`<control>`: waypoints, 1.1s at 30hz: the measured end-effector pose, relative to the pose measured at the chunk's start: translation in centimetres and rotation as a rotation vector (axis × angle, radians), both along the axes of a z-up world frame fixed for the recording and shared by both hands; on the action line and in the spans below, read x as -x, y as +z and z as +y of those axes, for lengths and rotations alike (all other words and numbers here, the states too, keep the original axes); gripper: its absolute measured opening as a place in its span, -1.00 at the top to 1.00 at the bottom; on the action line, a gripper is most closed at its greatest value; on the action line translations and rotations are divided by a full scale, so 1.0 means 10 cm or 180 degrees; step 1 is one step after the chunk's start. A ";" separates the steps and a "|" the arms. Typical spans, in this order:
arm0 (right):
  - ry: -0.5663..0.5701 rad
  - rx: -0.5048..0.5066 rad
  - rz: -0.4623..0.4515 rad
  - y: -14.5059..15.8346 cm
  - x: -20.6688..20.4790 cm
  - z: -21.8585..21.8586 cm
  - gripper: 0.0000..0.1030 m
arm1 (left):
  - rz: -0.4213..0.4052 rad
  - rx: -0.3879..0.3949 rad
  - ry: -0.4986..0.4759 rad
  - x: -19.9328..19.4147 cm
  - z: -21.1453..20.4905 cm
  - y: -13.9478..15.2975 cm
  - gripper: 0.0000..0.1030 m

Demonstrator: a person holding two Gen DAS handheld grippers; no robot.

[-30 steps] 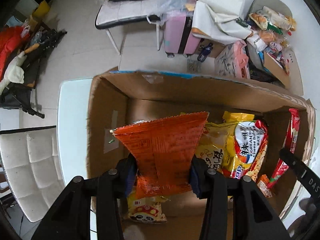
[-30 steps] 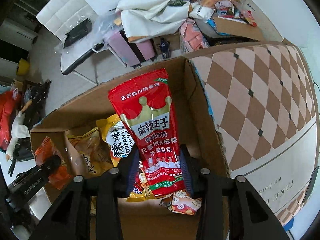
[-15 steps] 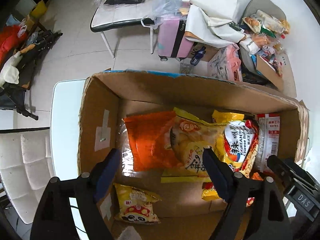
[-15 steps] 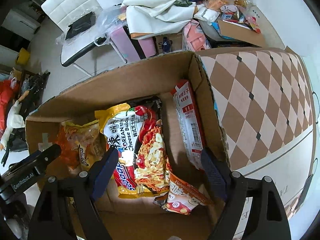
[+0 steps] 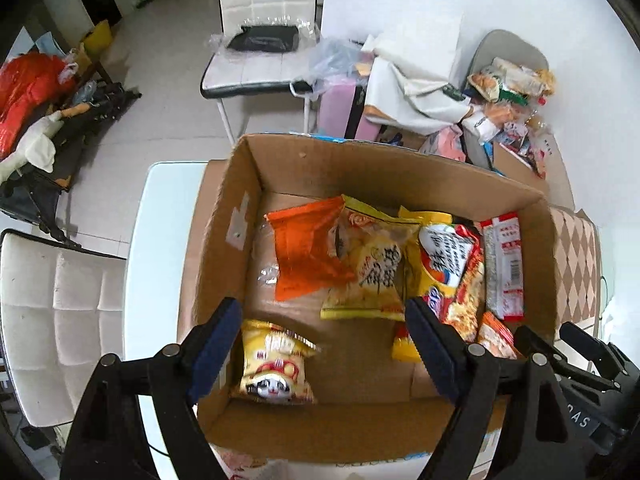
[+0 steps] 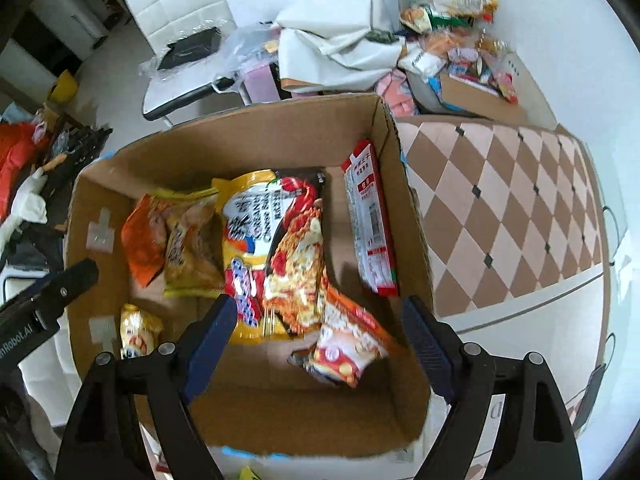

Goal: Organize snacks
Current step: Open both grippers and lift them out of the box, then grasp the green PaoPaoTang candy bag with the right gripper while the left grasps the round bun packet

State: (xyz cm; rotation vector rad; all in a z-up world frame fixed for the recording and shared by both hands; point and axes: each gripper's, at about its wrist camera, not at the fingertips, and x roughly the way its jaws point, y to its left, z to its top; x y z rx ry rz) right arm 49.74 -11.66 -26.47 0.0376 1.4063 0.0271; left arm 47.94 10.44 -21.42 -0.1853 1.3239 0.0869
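An open cardboard box holds several snack packs. The orange packet lies at the left inside it, beside a yellow chip bag and a Korean noodle pack. The red spicy-strip pack leans on the right wall. A small yellow pack lies at the near left. My left gripper is open and empty above the box's near side. My right gripper is open and empty too.
The box stands on a white table with a checkered cloth to its right. White chairs, a pink suitcase and a pile of other snacks lie beyond.
Both grippers opened and let go: the orange packet and the red pack dropped into the box. Both grippers have since pulled back and up from the box.
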 end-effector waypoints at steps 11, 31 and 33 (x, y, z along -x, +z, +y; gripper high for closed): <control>0.0167 -0.0023 -0.0443 0.62 0.69 0.07 -0.68 | -0.0328 -0.0083 -0.0007 0.71 -0.12 0.49 -0.62; 0.0250 -0.0297 -0.0585 1.23 1.65 0.00 -0.68 | -0.0498 -0.0198 0.0001 1.63 -0.23 0.88 -0.62; 0.0260 -0.0371 -0.0416 1.09 1.76 0.01 -0.68 | -0.0374 -0.0188 0.0057 1.73 -0.17 0.76 -0.62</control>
